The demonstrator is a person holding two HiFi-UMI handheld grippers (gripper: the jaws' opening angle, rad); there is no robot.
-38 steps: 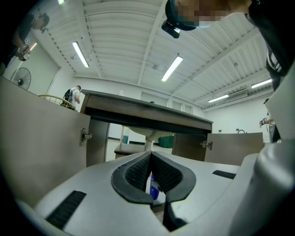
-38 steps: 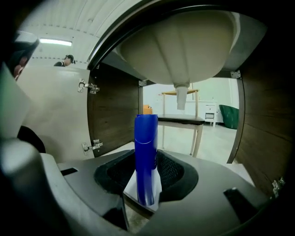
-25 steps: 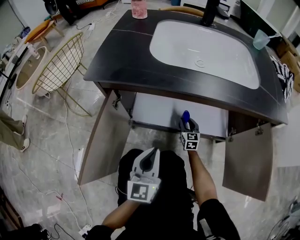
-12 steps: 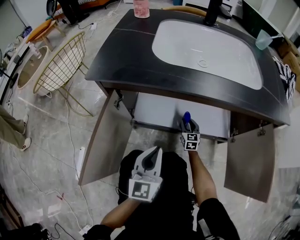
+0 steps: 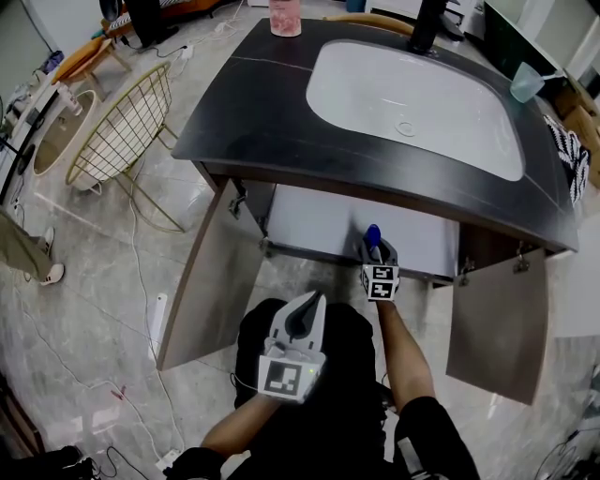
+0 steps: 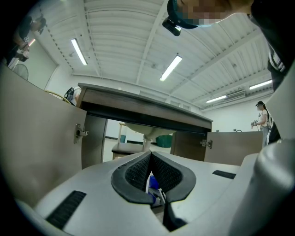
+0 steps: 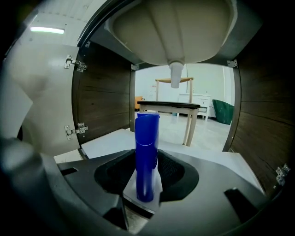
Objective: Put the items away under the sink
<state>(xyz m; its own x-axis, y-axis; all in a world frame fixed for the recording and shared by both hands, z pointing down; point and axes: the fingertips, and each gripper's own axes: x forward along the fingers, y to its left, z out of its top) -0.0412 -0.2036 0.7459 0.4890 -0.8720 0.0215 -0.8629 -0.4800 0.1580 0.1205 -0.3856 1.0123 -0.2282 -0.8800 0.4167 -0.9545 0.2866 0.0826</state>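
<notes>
My right gripper [image 5: 372, 244] is shut on a blue cylindrical bottle [image 5: 372, 232] and holds it upright at the open front of the cabinet under the sink. In the right gripper view the blue bottle [image 7: 146, 152] stands between the dark pads [image 7: 175, 173], above the white cabinet floor [image 7: 108, 140]. The basin's underside [image 7: 175, 27] and its drain pipe [image 7: 176, 76] hang overhead. My left gripper [image 5: 311, 302] is lower, over the person's lap, with its jaws pressed together and nothing held. In the left gripper view its pads [image 6: 138, 170] meet in front of the open cabinet.
Both cabinet doors stand open, the left door [image 5: 202, 281] and the right door [image 5: 492, 323]. On the black counter [image 5: 253, 103] are a pink cup [image 5: 284, 17], a teal cup [image 5: 525, 80] and a faucet [image 5: 422, 23]. A gold wire frame [image 5: 117, 141] and cables lie on the floor at the left.
Both grippers stay about where they were, the blue bottle still gripped at the cabinet opening. A person's leg at the left edge has moved partly out of view.
</notes>
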